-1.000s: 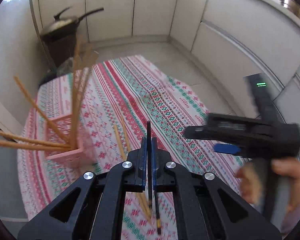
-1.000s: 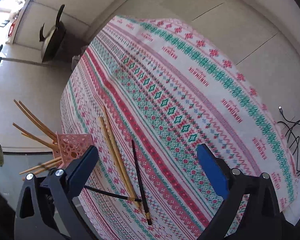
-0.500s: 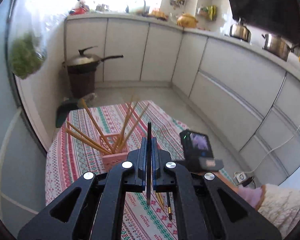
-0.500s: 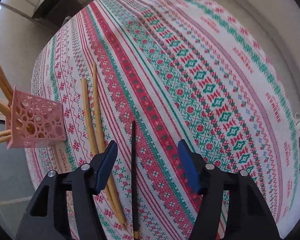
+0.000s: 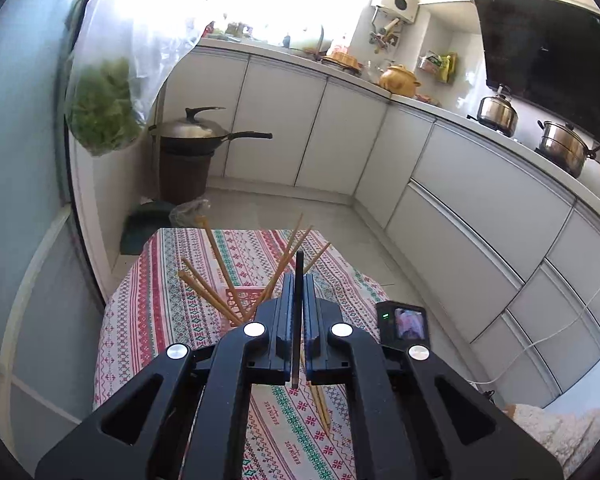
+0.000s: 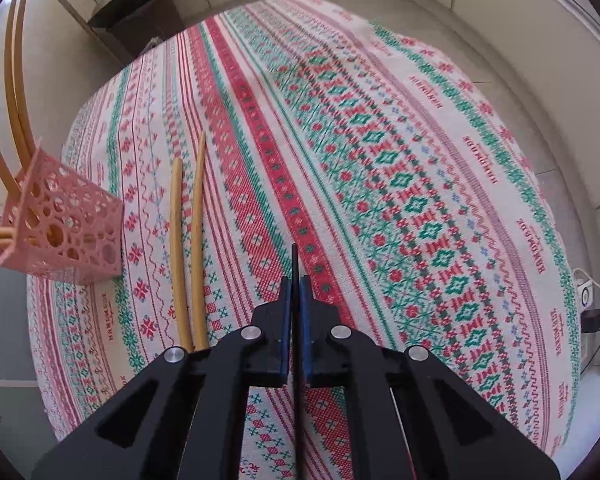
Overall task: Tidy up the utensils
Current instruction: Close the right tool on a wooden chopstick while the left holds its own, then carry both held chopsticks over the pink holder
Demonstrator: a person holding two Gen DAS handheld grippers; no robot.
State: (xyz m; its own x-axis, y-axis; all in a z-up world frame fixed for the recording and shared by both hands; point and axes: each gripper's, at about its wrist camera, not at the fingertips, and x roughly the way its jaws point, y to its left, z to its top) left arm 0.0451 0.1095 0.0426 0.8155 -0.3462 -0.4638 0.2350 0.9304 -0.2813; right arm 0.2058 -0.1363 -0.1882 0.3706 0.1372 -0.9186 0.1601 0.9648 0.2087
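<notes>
My left gripper (image 5: 296, 280) is shut on a black chopstick (image 5: 299, 264) and holds it high above the table, over the pink holder (image 5: 245, 295) that has several wooden chopsticks (image 5: 216, 254) in it. My right gripper (image 6: 295, 284) is shut on another black chopstick (image 6: 294, 256) low over the patterned tablecloth (image 6: 380, 152). Two wooden chopsticks (image 6: 188, 240) lie on the cloth to its left, beside the pink holder (image 6: 64, 236). The right gripper's camera (image 5: 402, 323) shows in the left wrist view.
A lidded wok (image 5: 196, 132) stands on a brown bin (image 5: 184, 172) past the table's far end. White cabinets (image 5: 460, 200) run along the right. A bag of greens (image 5: 100, 116) hangs at the left. Cables (image 6: 592, 312) lie on the floor at the right.
My right gripper has dropped to the cloth and closed on the black chopstick. My left gripper has risen with its chopstick and now looks across the kitchen.
</notes>
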